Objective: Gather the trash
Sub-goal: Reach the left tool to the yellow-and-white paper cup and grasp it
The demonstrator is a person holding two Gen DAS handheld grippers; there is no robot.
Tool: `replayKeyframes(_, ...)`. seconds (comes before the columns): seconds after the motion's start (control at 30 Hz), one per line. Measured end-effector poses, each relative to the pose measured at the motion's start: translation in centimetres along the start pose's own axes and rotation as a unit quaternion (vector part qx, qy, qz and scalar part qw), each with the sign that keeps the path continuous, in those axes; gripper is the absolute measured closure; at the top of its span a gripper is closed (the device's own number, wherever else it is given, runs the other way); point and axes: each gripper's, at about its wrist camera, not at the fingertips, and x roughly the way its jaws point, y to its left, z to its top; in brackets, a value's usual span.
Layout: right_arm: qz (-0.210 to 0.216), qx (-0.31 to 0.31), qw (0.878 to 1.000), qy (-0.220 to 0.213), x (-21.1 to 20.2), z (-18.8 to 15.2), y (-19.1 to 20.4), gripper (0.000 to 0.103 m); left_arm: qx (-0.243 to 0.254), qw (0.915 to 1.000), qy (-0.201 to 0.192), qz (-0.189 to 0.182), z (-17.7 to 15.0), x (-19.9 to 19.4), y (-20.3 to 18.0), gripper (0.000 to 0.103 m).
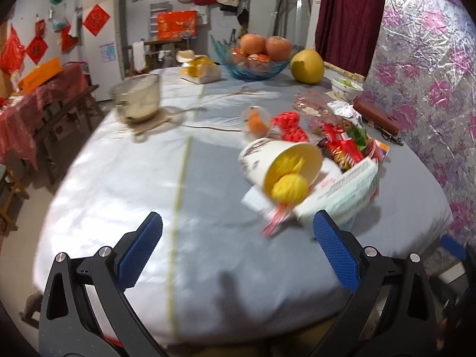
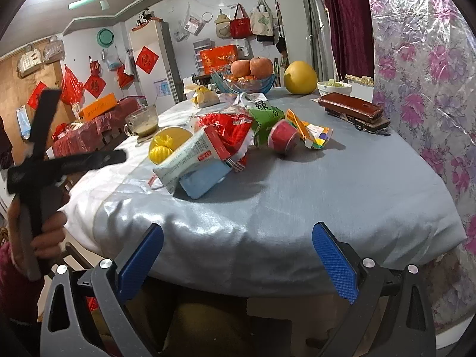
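Two tools are in play, both spread wide and holding nothing: the left tool (image 1: 238,235) hovers over the near part of the table (image 1: 125,184), and the right tool (image 2: 238,244) hangs just off the table's near edge, lower than the cloth.

Most of the trash sits in one loose heap on the right half of the table. A tipped paper cup (image 1: 279,163) lies on its side with crumpled yellow plastic (image 1: 290,189) spilling from its mouth; it looks light and thin-walled, so I would pinch the rim gently, since a hard squeeze would likely crush it and drop the contents. Beside it a flat printed carton (image 2: 190,154) leans on a pale blue box (image 2: 205,180); both seem stiff and light, best taken across a short edge. Red wrappers (image 2: 229,128) and a green packet (image 2: 264,113) behind them look crinkly and slippery, likely to slide unless gripped at a fold. A small red cup (image 2: 284,138) lies tipped just beside the heap.

Motion blur smears the left wrist view, so print on the carton and the small orange item (image 1: 257,122) are hard to read. What lies beneath the heap is hidden. No bin shows in either view.
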Motion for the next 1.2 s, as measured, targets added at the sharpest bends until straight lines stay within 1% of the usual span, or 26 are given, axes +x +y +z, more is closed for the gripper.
replayKeyframes(0.1, -0.006, -0.005, 1.000, -0.009, 0.3, -0.1, -0.5, 0.005, -0.013, 0.9996, 0.006, -0.026, 0.5, 1.9, -0.9, 0.006)
replayKeyframes(0.13, -0.007, -0.005, 1.000, -0.014, 0.4, 0.0, -0.8, 0.005, -0.018, 0.9991, 0.005, -0.038, 0.6, 2.5, -1.2, 0.007)
replayKeyframes(0.2, -0.007, 0.000, 1.000, -0.017, 0.5, -0.1, -1.4, 0.005, -0.025, 0.9984, -0.005, -0.051, 0.8, 2.8, -1.5, 0.015)
replayKeyframes(0.23, -0.007, 0.005, 1.000, -0.016, 0.7, -0.1, -1.8, 0.005, -0.027, 0.9978, -0.013, -0.059, 0.9, 2.9, -1.7, 0.022)
replayKeyframes(0.27, -0.005, 0.009, 1.000, -0.015, 0.8, -0.1, -2.2, 0.005, -0.027, 0.9976, -0.018, -0.062, 1.0, 2.9, -1.9, 0.024)
replayKeyframes(0.33, 0.000, 0.021, 1.000, -0.011, 1.2, -0.2, -3.0, 0.005, -0.023, 0.9975, -0.029, -0.060, 1.1, 3.1, -2.2, 0.032)
replayKeyframes(0.4, 0.006, 0.038, 0.999, -0.006, 1.7, -0.3, -3.9, 0.005, -0.012, 0.9981, -0.030, -0.053, 1.2, 3.6, -2.6, 0.040)
replayKeyframes(0.43, 0.008, 0.044, 0.999, -0.005, 1.9, -0.4, -4.1, 0.005, -0.001, 0.9985, -0.028, -0.047, 1.2, 4.0, -3.0, 0.053)
replayKeyframes(0.47, 0.015, 0.054, 0.998, -0.001, 2.2, -0.5, -4.6, 0.005, 0.006, 0.9989, -0.025, -0.040, 1.2, 4.3, -3.1, 0.060)
replayKeyframes(0.5, 0.018, 0.059, 0.998, 0.000, 2.3, -0.6, -4.8, 0.005, 0.010, 0.9991, -0.023, -0.036, 1.2, 4.5, -3.0, 0.069)
replayKeyframes(0.53, 0.021, 0.063, 0.998, 0.001, 2.4, -0.7, -5.0, 0.005, 0.010, 0.9992, -0.021, -0.032, 1.2, 4.5, -2.6, 0.070)
replayKeyframes(0.6, 0.020, 0.066, 0.998, 0.001, 2.4, -0.7, -5.4, 0.005, 0.003, 0.9994, -0.022, -0.028, 0.9, 4.1, -1.4, 0.071)
replayKeyframes(0.73, 0.021, 0.071, 0.997, -0.004, 2.2, -0.8, -5.7, 0.005, -0.003, 0.9992, -0.024, -0.032, -0.1, 1.9, 1.6, 0.071)
replayKeyframes(0.77, 0.024, 0.073, 0.997, -0.004, 2.2, -0.8, -5.7, 0.005, 0.001, 0.9992, -0.021, -0.035, -0.3, 1.5, 2.3, 0.070)
replayKeyframes(0.83, 0.036, 0.078, 0.996, 0.000, 2.4, -0.8, -5.7, 0.005, 0.006, 0.9995, -0.017, -0.024, -0.7, 0.9, 3.4, 0.068)
replayKeyframes(0.87, 0.045, 0.081, 0.996, 0.004, 2.7, -0.7, -5.5, 0.005, 0.007, 0.9998, -0.017, -0.012, -0.9, 0.9, 4.0, 0.061)
replayKeyframes(0.9, 0.049, 0.081, 0.995, 0.006, 2.7, -0.9, -5.3, 0.005, 0.005, 0.9998, -0.016, -0.006, -1.0, 0.9, 4.3, 0.057)
replayKeyframes(0.93, 0.054, 0.080, 0.995, 0.010, 2.9, -0.8, -5.0, 0.005, -0.005, 0.9999, -0.011, 0.004, -1.2, 1.1, 5.0, 0.049)
replayKeyframes(0.97, 0.055, 0.077, 0.995, 0.012, 3.0, -0.8, -4.7, 0.005, -0.017, 0.9998, -0.007, 0.003, -1.4, 1.2, 5.5, 0.045)
replayKeyframes(1.03, 0.055, 0.064, 0.996, 0.012, 3.0, -0.6, -3.8, 0.005, -0.048, 0.9986, -0.001, -0.021, -2.0, 1.0, 6.3, 0.037)
replayKeyframes(1.07, 0.054, 0.059, 0.997, 0.011, 3.0, -0.5, -3.4, 0.005, -0.058, 0.9978, 0.000, -0.031, -2.4, 0.9, 6.3, 0.034)
replayKeyframes(1.1, 0.054, 0.054, 0.997, 0.009, 2.9, -0.4, -3.1, 0.005, -0.063, 0.9974, -0.001, -0.033, -2.8, 0.8, 6.1, 0.032)
replayKeyframes(1.2, 0.053, 0.042, 0.998, 0.009, 3.0, -0.2, -2.4, 0.005, -0.047, 0.9987, -0.017, 0.011, -3.6, 0.8, 4.8, 0.032)
